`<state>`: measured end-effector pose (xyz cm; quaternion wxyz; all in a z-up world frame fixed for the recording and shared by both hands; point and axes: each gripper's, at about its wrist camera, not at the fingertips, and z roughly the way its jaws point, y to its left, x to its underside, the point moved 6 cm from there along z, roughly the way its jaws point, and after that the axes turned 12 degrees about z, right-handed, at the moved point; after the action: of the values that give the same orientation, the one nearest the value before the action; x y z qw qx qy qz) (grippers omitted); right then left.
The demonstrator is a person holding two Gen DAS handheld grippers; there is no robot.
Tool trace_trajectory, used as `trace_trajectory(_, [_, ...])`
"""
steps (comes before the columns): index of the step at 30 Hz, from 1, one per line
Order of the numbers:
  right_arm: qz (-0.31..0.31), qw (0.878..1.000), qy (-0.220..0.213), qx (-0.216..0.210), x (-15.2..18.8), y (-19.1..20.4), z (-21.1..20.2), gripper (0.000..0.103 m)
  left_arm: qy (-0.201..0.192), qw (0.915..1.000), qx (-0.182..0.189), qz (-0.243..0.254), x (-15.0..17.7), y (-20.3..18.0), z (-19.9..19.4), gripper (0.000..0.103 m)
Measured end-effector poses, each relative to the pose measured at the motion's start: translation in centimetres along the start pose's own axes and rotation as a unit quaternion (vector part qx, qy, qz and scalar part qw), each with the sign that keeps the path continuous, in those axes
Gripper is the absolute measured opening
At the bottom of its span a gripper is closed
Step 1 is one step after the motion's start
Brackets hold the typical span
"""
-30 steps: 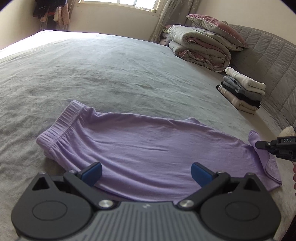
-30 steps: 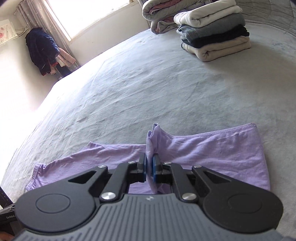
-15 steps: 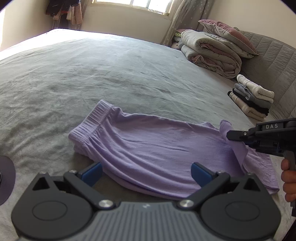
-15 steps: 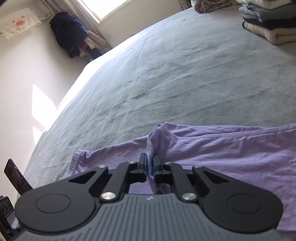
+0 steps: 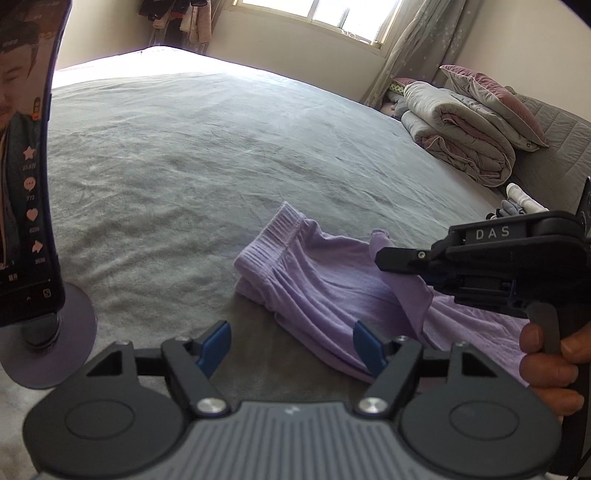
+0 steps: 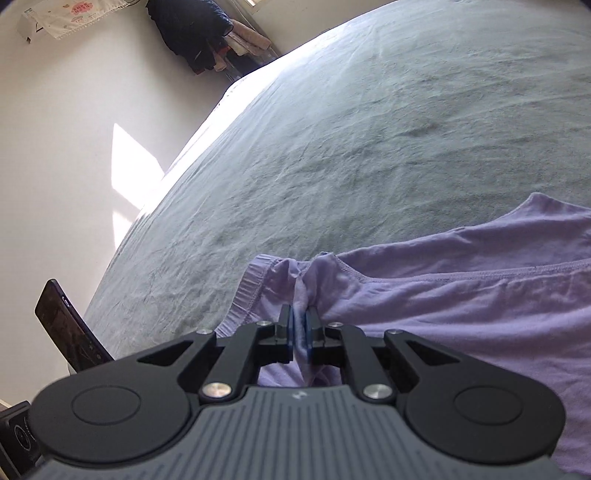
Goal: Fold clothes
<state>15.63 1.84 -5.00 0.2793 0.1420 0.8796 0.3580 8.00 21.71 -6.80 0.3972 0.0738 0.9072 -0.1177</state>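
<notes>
Our right gripper is clenched on a fold of the purple garment: the cloth runs up between the two blue pads and bunches just beyond them. In the left view that same gripper comes in from the right, its black tip holding the hem lifted above the rest of the fabric, with our hand wrapped around its grip

Our left gripper has its jaws apart and closing; its right blue pad sits over the near edge of the garment, the left pad over bare bedcover, and nothing is pinched between them

The garment lies on the grey bedcover, close in front of us, its ribbed waistband pointing away to the left and the rest spreading right under the right gripper

Further out, a phone stands upright on a round stand at our left, its screen lit. On the far right of the bed lie a rolled quilt with a pillow on top, and a stack of folded clothes half hidden behind the right gripper. A window and curtain stand beyond the bed
</notes>
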Motion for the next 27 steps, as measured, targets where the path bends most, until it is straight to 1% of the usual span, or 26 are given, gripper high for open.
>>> trace_trajectory(4, [0.007, 1.000, 0.010, -0.013, 0.5, 1.6, 1.4, 0.009, 0.002, 1.0000, -0.005, -0.002, 0.1, 0.5, -0.1, 0.072])
trace_trajectory(7, [0.013, 1.000, 0.010, -0.018, 0.4, 2.6, 2.3, 0.009, 0.004, 1.0000, -0.007, -0.005, 0.2, 0.7, 0.0, 0.072])
trace_trajectory(13, [0.033, 0.999, -0.001, -0.016, 0.0, 3.1, 3.7, 0.010, 0.005, 0.9999, -0.011, -0.005, 0.3, 1.0, 0.0, 0.072])
trace_trajectory(15, [0.045, 0.999, 0.001, -0.022, -0.2, 3.1, 4.1, 0.012, 0.008, 0.9999, -0.015, -0.004, 0.3, 1.0, 0.1, 0.072])
trace_trajectory(16, [0.057, 0.998, 0.006, -0.039, -0.2, 3.1, 4.2, 0.013, 0.009, 0.9998, -0.016, -0.004, 0.4, 1.0, 0.2, 0.072])
trace_trajectory(17, [0.069, 0.996, 0.012, -0.057, -0.2, 3.2, 4.3, 0.017, 0.010, 0.9998, -0.017, -0.004, 0.4, 1.0, 0.2, 0.072])
trace_trajectory(19, [0.085, 0.992, 0.022, -0.089, -0.3, 3.5, 4.2, 0.017, 0.009, 0.9998, -0.018, -0.005, 0.4, 1.0, 0.2, 0.072])
trace_trajectory(21, [0.070, 0.993, 0.022, -0.096, -0.4, 4.0, 3.8, 0.017, 0.004, 0.9998, -0.019, -0.003, 0.3, 0.9, 0.1, 0.072])
trace_trajectory(24, [0.044, 0.995, 0.016, -0.091, -0.6, 4.2, 2.9, 0.017, -0.013, 0.9997, -0.022, 0.002, -0.1, 0.6, -0.3, 0.065])
trace_trajectory(26, [0.044, 0.995, 0.009, -0.086, -1.0, 3.4, 2.1, 0.017, -0.026, 0.9994, -0.024, 0.003, -0.5, 0.5, -0.4, 0.056])
trace_trajectory(27, [0.045, 0.995, 0.005, -0.084, -1.2, 3.0, 1.8, 0.017, -0.033, 0.9992, -0.024, 0.003, -0.7, 0.4, -0.4, 0.053])
